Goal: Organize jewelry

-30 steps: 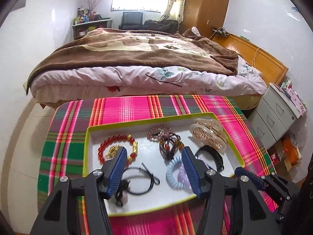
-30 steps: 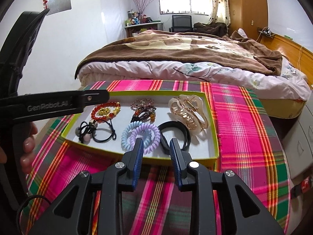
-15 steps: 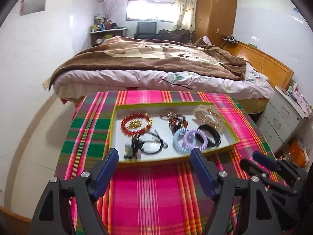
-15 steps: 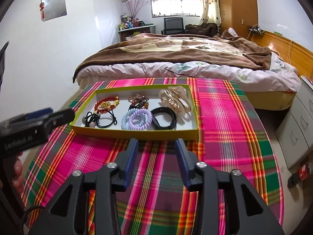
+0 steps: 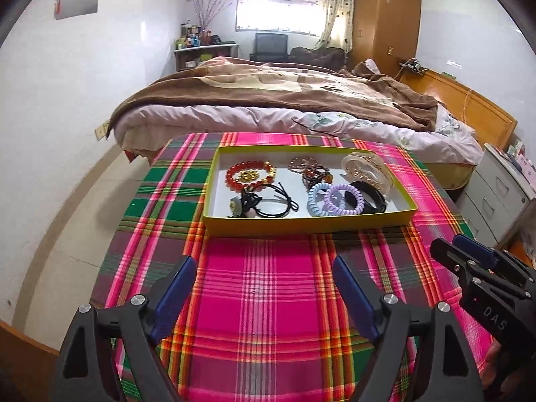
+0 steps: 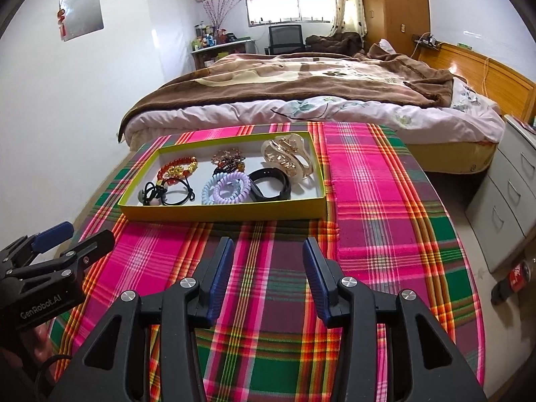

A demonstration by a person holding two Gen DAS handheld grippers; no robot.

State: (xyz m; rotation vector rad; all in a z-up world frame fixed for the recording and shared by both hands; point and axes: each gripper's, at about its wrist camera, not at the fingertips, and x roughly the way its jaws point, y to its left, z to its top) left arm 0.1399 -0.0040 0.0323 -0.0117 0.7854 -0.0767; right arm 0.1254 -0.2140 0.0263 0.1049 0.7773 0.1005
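A yellow-green tray [image 5: 301,226] [image 6: 221,213] sits at the far side of a plaid-covered table. It holds a red bead bracelet [image 5: 249,174] [image 6: 177,167], black hair ties [image 5: 268,202], a dark bead cluster [image 5: 311,171], blue and purple coil ties [image 5: 335,199] [image 6: 227,187], a black band [image 5: 368,197] and a gold hair claw [image 5: 366,169] [image 6: 288,157]. My left gripper [image 5: 263,288] is open and empty over the near cloth. My right gripper [image 6: 266,264] is open and empty, in front of the tray.
The plaid cloth [image 5: 278,301] covers the table in front of a bed [image 5: 284,100]. A white drawer unit [image 6: 509,194] stands to the right. The right gripper shows at the right edge of the left wrist view [image 5: 475,264]; the left gripper shows at the left of the right wrist view [image 6: 57,244].
Both grippers have pulled back from the tray toward the near table edge. Both jaws have opened wider. The jewelry in the tray has not moved.
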